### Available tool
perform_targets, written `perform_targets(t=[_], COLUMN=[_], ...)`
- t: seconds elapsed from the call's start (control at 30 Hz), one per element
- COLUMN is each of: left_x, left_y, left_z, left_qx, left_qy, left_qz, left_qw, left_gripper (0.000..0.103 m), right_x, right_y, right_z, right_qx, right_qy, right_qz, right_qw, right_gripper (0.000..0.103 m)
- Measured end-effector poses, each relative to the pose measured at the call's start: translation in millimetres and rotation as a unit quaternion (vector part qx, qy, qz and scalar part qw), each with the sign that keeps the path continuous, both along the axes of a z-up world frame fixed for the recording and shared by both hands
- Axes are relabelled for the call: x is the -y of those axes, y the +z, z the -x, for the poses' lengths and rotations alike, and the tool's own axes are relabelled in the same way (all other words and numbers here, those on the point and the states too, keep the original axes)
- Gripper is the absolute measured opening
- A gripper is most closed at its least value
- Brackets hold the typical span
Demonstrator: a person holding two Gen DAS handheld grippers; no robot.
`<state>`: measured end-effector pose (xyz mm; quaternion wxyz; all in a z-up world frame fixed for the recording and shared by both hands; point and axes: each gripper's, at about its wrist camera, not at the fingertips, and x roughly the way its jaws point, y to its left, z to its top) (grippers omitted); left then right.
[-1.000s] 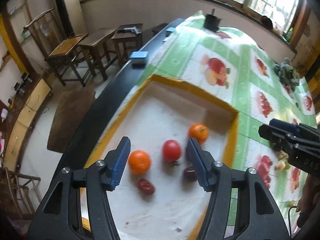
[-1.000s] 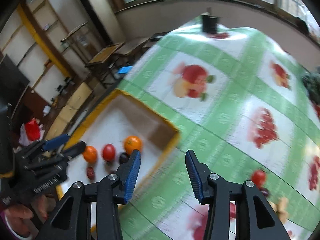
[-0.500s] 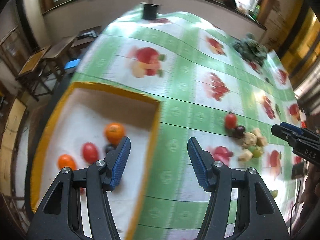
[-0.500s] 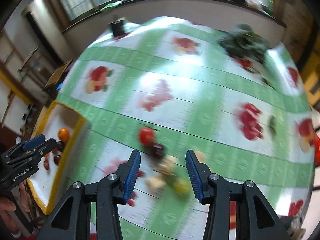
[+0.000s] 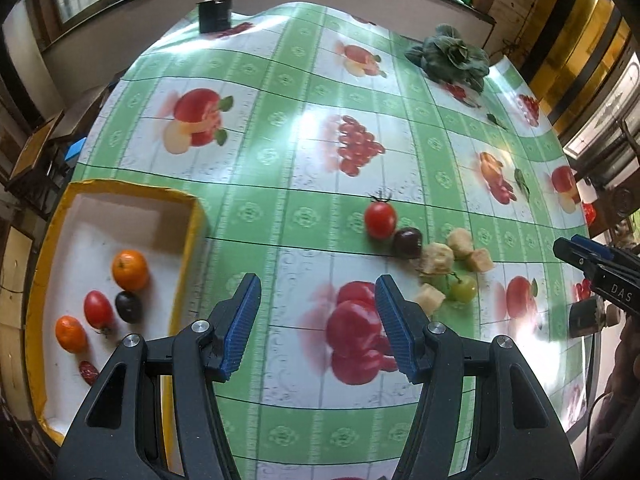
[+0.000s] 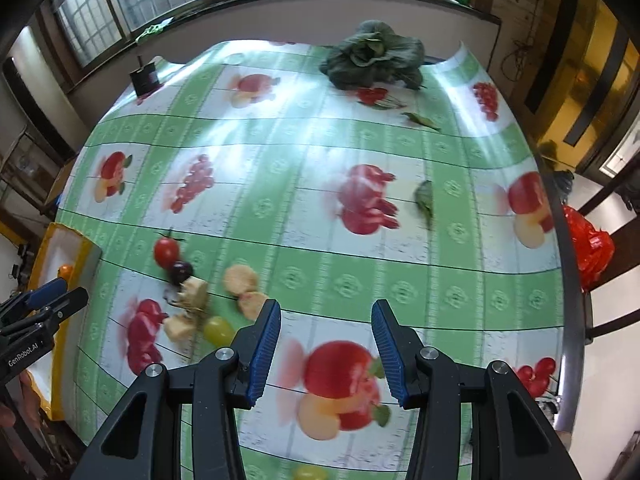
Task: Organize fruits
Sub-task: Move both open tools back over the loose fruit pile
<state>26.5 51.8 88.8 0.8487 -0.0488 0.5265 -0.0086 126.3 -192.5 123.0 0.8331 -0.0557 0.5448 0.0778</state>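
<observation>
My left hand-held gripper (image 5: pixel 318 326) hangs over the bench (image 5: pixel 280 168) with its jaws spread and nothing between them; under it is only the printed fruit of the green-and-white cloth. My right hand-held gripper (image 6: pixel 325 342) is likewise spread and empty, pointing down at another printed patch.

Off to the left of my left hand-held gripper sits the yellow-rimmed tray (image 5: pixel 191 236). In it I count five fruits: two oranges, the larger orange (image 5: pixel 129 269) farther from me and the smaller orange (image 5: pixel 71 334) nearer, one red tomato (image 5: pixel 98 309) with one dark plum (image 5: pixel 128 307) just beside it, and one small dark-red fruit (image 5: pixel 88 372) at the near edge.

Ahead and to the right of the left hand-held gripper lies the loose cluster still on the cloth: one stemmed tomato (image 5: pixel 379 218) touching a second dark plum (image 5: pixel 407 242), then four pale tan lumps (image 5: pixel 438 258) and one green grape (image 5: pixel 463 289) close together. From the right hand-held gripper the same cluster lies ahead and to its left.

Farther off: one leafy green vegetable (image 5: pixel 450 58), one dark box (image 5: pixel 215 14) by the far edge, a few stray leaves (image 6: pixel 425 200), and a red bag (image 6: pixel 588 244) beyond the right rim. Nothing stands between either hand-held gripper and the cluster.
</observation>
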Motion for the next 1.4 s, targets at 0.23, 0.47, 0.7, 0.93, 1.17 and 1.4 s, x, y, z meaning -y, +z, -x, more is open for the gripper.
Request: perform_targets(t=[0.23, 0.47, 0.7, 0.93, 1.17, 1.4], left_x=[20.2, 40.5, 52.5, 54.6, 46.4, 41.0], left_y=[-5.3, -9.0, -11.0, -15.9, -25.4, -38.0], left_z=[-3.1, -5.7, -8.0, -11.3, -15.4, -27.8], left_qx=[-0.009, -0.015, -0.018, -0.026, -0.034, -0.052], left_qy=[-0.007, -0.02, -0.028, -0.03, -0.038, -0.035], left_qz=[-0.002, -0.003, -0.004, 0.01, 0.046, 0.064], left_qw=[0.9999, 0.9997, 0.9995, 0.9991, 0.9977, 0.996], left_gripper=[0.06, 0.06, 0.06, 0.06, 0.059, 0.059], right_x=[21.6, 38.0, 47.2, 52.9, 57.2, 45.7], right_y=[-1.9, -5.7, -9.7, -12.1, -15.2, -20.0], right_z=[2.3, 4.3, 7.1, 8.3, 12.7, 19.4], right_qx=[-0.002, -0.012, -0.019, -0.026, -0.049, -0.059], right_qy=[-0.006, -0.008, -0.004, -0.004, 0.002, 0.034], right_qz=[0.007, 0.011, 0.013, 0.008, -0.063, -0.091], right_qw=[1.0, 1.0, 1.0, 1.0, 0.997, 0.993], right_gripper=[0.046, 0.046, 0.046, 0.046, 0.046, 0.046])
